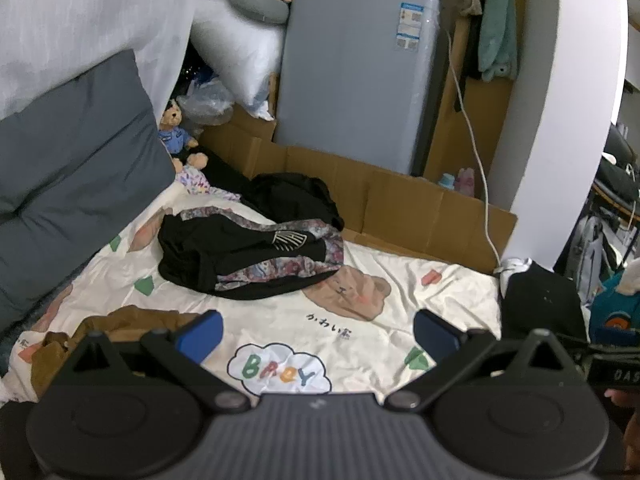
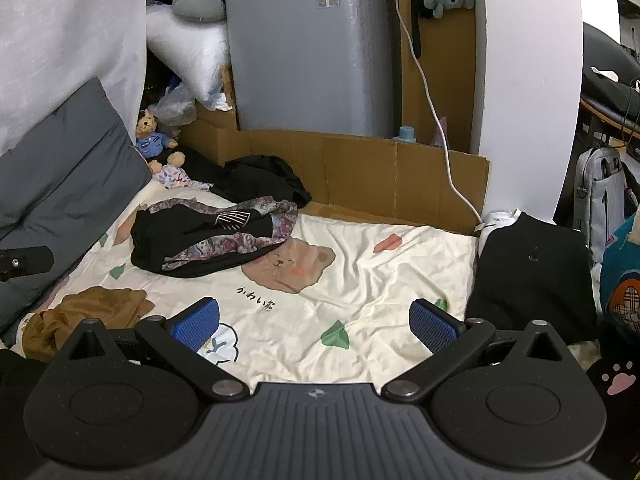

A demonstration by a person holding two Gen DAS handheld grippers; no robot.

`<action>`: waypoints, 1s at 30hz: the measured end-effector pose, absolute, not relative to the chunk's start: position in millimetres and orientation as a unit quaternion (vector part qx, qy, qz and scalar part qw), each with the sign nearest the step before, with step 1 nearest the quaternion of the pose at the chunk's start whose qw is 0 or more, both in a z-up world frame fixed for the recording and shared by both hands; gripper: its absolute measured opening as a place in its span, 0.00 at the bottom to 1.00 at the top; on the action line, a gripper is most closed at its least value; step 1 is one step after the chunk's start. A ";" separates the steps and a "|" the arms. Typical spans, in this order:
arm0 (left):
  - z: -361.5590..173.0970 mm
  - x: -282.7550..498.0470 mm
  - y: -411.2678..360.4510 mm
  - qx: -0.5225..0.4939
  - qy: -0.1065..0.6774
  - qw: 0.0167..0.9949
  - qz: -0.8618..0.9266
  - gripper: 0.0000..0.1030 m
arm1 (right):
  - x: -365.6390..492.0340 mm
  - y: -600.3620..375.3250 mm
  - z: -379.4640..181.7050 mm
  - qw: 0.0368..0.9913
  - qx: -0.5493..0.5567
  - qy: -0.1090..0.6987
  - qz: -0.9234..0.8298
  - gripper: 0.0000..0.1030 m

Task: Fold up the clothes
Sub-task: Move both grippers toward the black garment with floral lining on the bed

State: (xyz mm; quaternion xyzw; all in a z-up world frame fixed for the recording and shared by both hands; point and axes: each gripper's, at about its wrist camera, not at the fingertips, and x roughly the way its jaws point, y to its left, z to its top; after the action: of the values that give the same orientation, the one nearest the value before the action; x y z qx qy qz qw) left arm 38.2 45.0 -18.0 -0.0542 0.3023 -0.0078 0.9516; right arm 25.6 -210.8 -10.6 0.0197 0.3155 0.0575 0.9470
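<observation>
While both tongs (image 1: pixel 318 338) (image 2: pixel 314 326) gape empty, black floral-trimmed garment (image 2: pixel 208 240) lies crumpled.

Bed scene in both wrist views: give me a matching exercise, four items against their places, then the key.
Items:
1. brown garment
2. black-and-floral pile
3. flat black garment
4. teddy bear in blue shirt

Places:
A. right edge of the bedsheet, below the white cable
B. near left of the sheet
C. far left corner, beside the grey cushion
D. middle-left of the sheet, partly covering the printed bear

Pairs: 1-B, 2-D, 3-A, 4-C. The left gripper and the right gripper are open and hold nothing.
</observation>
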 end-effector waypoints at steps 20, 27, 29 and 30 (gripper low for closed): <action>-42.4 87.8 76.0 -0.050 0.355 0.934 0.009 0.99 | 70.2 -204.0 -34.0 0.936 0.050 0.343 0.053 1.00; -37.9 97.6 84.1 -0.042 0.365 0.930 0.023 0.99 | 86.9 -197.8 -40.0 0.932 0.069 0.351 0.062 1.00; -36.6 100.5 86.4 -0.040 0.368 0.929 0.026 0.99 | 91.6 -196.1 -41.7 0.931 0.074 0.353 0.064 1.00; -36.0 101.9 87.6 -0.039 0.369 0.928 0.028 0.99 | 94.0 -195.2 -42.5 0.930 0.076 0.354 0.065 1.00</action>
State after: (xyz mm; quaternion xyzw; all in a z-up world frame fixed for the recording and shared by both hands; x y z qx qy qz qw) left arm 101.9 87.6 -36.0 -0.0394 0.3693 0.0284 0.9280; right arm 94.0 -195.2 -42.5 0.0765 0.3540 0.0653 0.9298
